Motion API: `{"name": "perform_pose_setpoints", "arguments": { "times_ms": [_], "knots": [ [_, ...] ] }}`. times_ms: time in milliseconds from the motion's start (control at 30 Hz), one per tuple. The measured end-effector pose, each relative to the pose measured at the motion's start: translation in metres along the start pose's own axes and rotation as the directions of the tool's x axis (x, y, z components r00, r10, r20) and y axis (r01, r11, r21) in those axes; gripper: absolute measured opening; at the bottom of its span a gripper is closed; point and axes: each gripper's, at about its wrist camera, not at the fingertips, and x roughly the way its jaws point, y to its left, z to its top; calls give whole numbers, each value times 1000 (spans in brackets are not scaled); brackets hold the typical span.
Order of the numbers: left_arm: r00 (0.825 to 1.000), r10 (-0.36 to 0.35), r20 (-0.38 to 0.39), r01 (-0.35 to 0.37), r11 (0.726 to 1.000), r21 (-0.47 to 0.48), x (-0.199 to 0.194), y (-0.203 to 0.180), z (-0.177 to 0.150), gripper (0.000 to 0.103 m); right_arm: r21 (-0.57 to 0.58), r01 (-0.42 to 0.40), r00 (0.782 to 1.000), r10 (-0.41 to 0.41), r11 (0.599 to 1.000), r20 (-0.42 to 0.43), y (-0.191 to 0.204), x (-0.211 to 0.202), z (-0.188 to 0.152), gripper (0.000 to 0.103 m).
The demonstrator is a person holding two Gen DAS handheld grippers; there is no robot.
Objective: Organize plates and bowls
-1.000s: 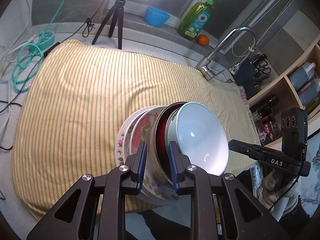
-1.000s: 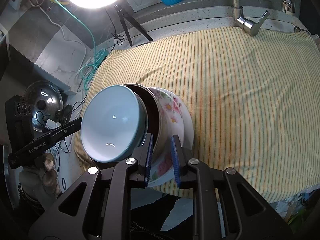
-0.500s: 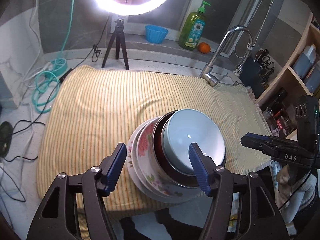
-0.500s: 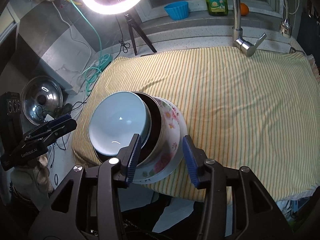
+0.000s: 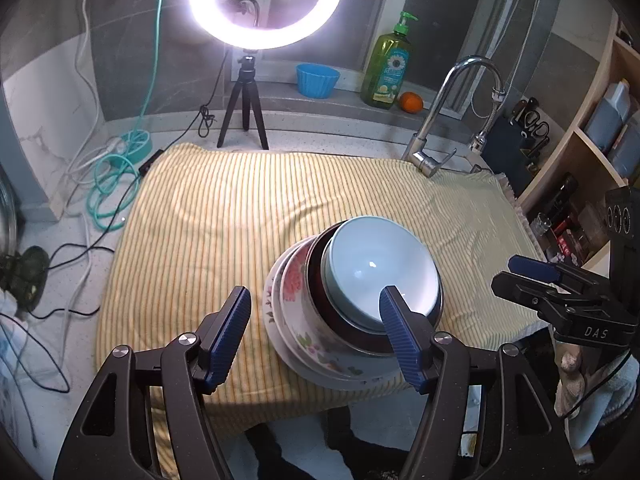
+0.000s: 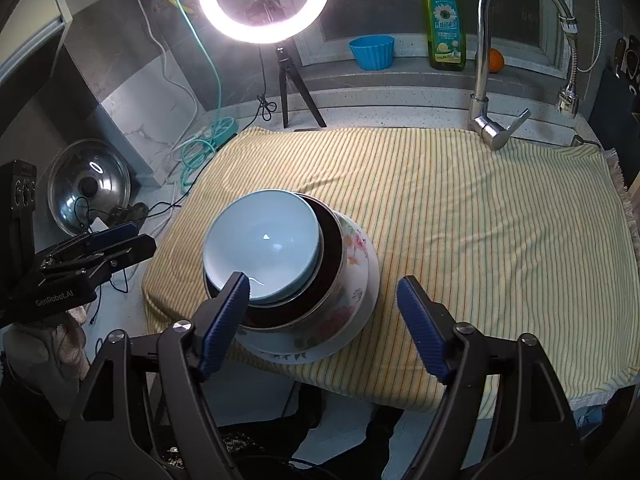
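Bowls and plates sit nested in 1 stack (image 6: 296, 280) near the front edge of the striped cloth (image 6: 460, 208). Left gripper (image 5: 316, 332) and right gripper (image 6: 324, 316) have just been opening; both gape, empty, above it.

I see one stack of dishes on the striped cloth, near its front edge. On top is a pale blue bowl (image 5: 380, 272) (image 6: 262, 246), upright and empty, with a glint of light inside. It nests in a dark bowl with a metal rim (image 5: 340, 328) (image 6: 316, 292), red-brown inside. That one sits in a white floral bowl (image 5: 296, 304) (image 6: 352, 264) with pink flowers, and under all of them lies a white floral plate (image 5: 320, 372) (image 6: 320, 348). From my left fingers (image 5: 234, 320), the stack lies ahead between the two tips, nearer the right one. From my right fingers (image 6: 420, 320), it lies ahead, nearer the left tip, clear of both pads.
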Motion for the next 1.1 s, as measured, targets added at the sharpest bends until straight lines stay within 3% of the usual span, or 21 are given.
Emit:
{"name": "perform_pose_setpoints", "arguments": {
  "times_ms": [500,1100],
  "knots": [
    [999,52,11,-52,999,13,-2,-6,0,66,34,1,1000,-1,999,10,-6,-1,-2,85],
    [999,41,12,-41,999,5,-4,-7,2,67,34,11,1000,-11,999,7,-7,-3,-3,85]
  ]
}}
